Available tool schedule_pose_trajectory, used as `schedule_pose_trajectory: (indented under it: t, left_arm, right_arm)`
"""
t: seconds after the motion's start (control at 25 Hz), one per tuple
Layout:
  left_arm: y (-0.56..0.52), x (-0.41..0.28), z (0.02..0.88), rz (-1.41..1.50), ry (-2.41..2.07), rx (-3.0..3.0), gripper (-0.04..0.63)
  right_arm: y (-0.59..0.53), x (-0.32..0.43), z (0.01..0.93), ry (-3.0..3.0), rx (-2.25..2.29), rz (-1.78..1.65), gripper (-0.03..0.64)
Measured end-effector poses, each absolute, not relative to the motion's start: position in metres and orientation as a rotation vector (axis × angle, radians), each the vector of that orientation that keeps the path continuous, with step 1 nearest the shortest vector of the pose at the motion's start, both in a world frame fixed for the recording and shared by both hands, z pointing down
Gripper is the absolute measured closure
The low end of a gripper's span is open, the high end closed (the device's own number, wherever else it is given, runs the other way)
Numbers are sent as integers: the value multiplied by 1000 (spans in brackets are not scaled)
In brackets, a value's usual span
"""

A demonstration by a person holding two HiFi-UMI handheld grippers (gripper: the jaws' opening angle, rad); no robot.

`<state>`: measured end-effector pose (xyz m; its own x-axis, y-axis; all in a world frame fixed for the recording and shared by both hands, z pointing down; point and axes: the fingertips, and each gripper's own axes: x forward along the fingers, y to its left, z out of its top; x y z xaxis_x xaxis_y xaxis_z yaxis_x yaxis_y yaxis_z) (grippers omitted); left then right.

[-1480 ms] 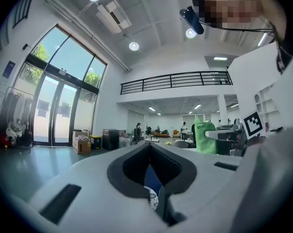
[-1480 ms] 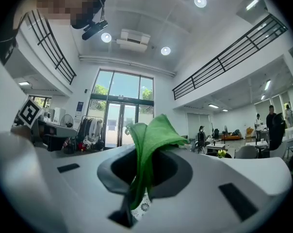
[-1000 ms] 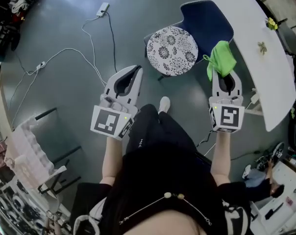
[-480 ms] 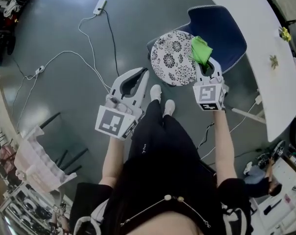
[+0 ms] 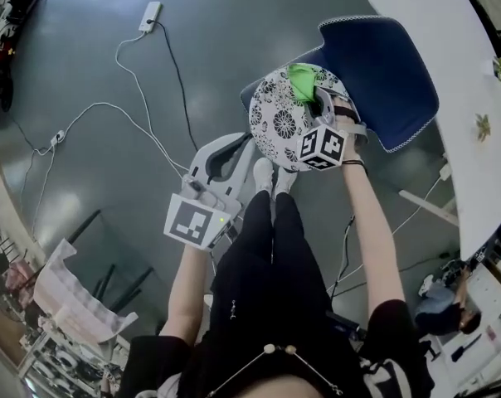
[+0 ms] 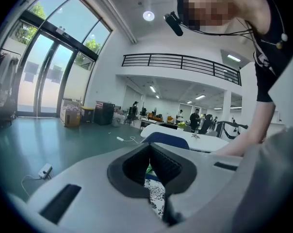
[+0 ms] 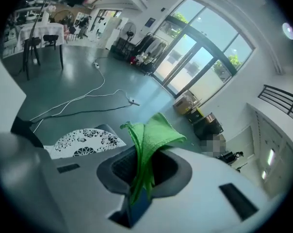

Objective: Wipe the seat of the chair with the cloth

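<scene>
Grey floor (image 5: 234, 40), patterned chair seat (image 5: 277, 127), green cloth (image 5: 303, 80) clamped in right hand-held gripper (image 5: 315, 102), apparently resting on seat

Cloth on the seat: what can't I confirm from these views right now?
- Contact between cloth and seat cushion: in the head view the right gripper covers the spot, and the right gripper view shows only the pinched fold.
- Seat cushion in the left gripper view: the left gripper body blocks all but a sliver.
- Table: cut off at the head view's right edge.
</scene>
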<state>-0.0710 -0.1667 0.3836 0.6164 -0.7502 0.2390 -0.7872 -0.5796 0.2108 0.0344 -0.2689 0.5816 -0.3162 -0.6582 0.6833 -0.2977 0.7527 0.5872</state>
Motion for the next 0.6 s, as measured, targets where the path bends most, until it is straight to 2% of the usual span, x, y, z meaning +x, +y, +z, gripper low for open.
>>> schedule_pose_trajectory:
  t: [0.32, 0.6]
  left_arm:
    - [-166, -72, 477, 212, -1185, 2467, 589]
    - [-166, -78, 518, 275, -1179, 2400, 589]
  right_arm:
    - [-289, 24, 746, -1714, 459, -530, 566]
    - [-267, 12, 794, -1748, 374, -488, 565]
